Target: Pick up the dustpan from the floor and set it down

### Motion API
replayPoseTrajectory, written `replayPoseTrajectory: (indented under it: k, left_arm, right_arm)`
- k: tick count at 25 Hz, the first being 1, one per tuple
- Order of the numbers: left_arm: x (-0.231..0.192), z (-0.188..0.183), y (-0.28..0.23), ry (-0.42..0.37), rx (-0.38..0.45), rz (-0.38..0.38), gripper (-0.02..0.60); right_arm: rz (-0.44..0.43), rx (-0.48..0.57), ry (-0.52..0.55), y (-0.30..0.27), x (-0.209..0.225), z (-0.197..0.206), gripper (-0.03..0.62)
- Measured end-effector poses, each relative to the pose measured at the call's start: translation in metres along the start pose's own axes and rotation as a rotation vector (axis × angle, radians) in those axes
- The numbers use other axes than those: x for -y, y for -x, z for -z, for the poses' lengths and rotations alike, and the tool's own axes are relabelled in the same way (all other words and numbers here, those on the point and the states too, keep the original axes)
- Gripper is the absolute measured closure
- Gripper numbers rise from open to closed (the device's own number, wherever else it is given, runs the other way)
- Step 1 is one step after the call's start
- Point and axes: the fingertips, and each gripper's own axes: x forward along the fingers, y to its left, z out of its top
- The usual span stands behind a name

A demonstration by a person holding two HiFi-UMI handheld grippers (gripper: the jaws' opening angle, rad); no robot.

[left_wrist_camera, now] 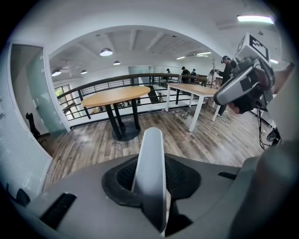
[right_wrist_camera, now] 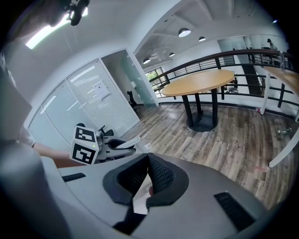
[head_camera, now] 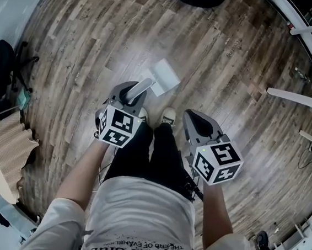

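Your dustpan (head_camera: pixel 165 76) is white, its handle (head_camera: pixel 139 89) pale grey. Your left gripper (head_camera: pixel 130 91) and right gripper (head_camera: pixel 193 120) are both grey with black mesh-patterned pads (left_wrist_camera: pixel 183 175), and each carries 1 white cube (head_camera: pixel 117 127) printed with black square markers. The floor (head_camera: pixel 87 42) is streaky grey-brown wood plank. Your trousers (head_camera: pixel 142 153) are black, your shirt (head_camera: pixel 135 214) white with black lettering.

Plastic over wood
Dustpan (head_camera: pixel 164 75): smooth pale plastic (a faint sheen). Floor (head_camera: pixel 98 43): grainy wood planks, glossy. Left gripper (head_camera: pixel 132 91) pads (left_wrist_camera: pixel 124 175): black, matt, textured.
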Motion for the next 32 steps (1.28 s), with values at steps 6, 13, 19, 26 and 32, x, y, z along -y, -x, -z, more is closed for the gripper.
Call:
replayPoseTrajectory:
  k: [6, 13, 19, 26, 32]
  left_arm:
    - [0.001, 0.005, -0.007, 0.013, 0.003, -0.009, 0.468]
    - [0.005, 0.012, -0.011, 0.024, -0.012, -0.003, 0.468]
    - [0.006, 0.021, -0.009, 0.037, -0.040, -0.009, 0.468]
    - [0.001, 0.025, -0.009, 0.051, -0.094, -0.004, 0.466]
    - [0.000, 0.028, -0.007, 0.055, -0.131, 0.015, 0.462]
  right_arm:
    - [-0.006, 0.002, -0.006, -0.002, -0.002, 0.000, 0.569]
    - [-0.009, 0.004, -0.013, -0.002, -0.002, 0.001, 0.569]
    - [-0.017, 0.004, -0.013, -0.002, -0.003, 0.001, 0.569]
    - [-0.029, 0.004, -0.011, -0.005, -0.008, -0.002, 0.569]
    - [-0.040, 0.014, -0.008, -0.006, -0.014, -0.007, 0.569]
